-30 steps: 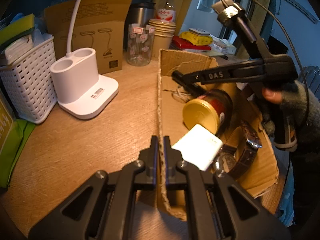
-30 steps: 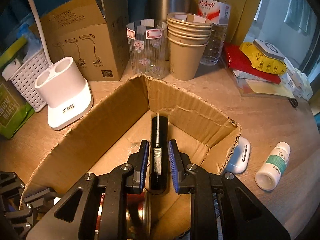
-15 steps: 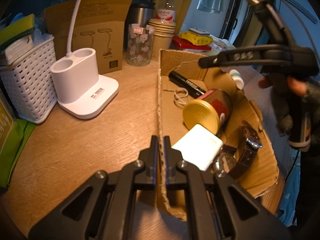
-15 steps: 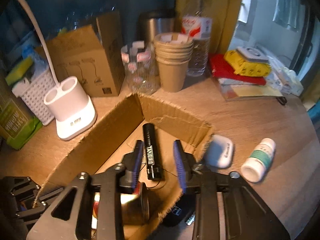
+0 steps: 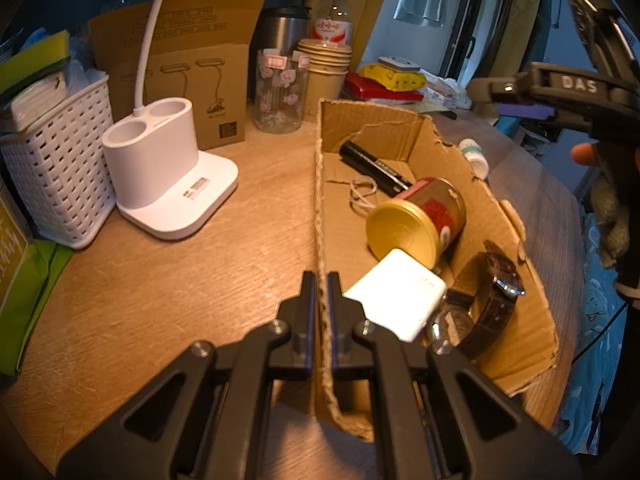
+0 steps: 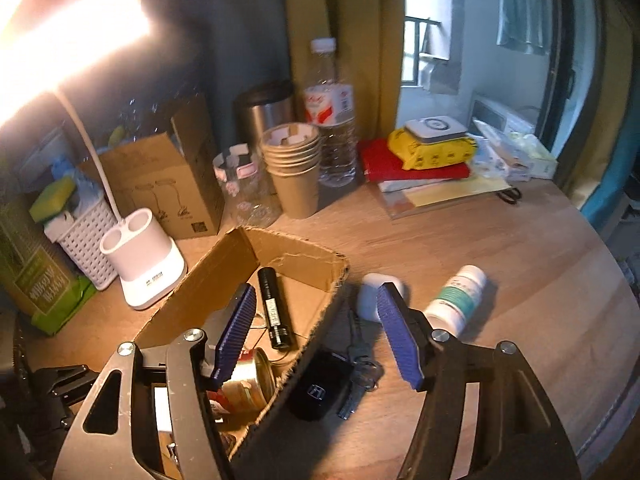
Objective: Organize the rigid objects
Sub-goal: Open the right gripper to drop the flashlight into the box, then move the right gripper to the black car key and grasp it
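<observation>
Left tongs (image 5: pixel 321 300) clamped on near wall of cardboard box (image 5: pixel 404 128), wall edge pinched between pads. Ahead of left tongs inside box: white block (image 5: pixel 396 294), gold-lidded can (image 5: pixel 416 220) on its side, black flashlight (image 5: pixel 376 168) beyond, wristwatch (image 5: pixel 492 304) to right. Right tongs (image 6: pixel 316 336) opening, nothing between pads, raised over box's right edge. Flashlight (image 6: pixel 274 308) lies in box just beyond left pad. Past right pad on tabletop (image 6: pixel 520 260): white case (image 6: pixel 370 292), pill bottle (image 6: pixel 456 296). Below: black car key (image 6: pixel 320 388).
</observation>
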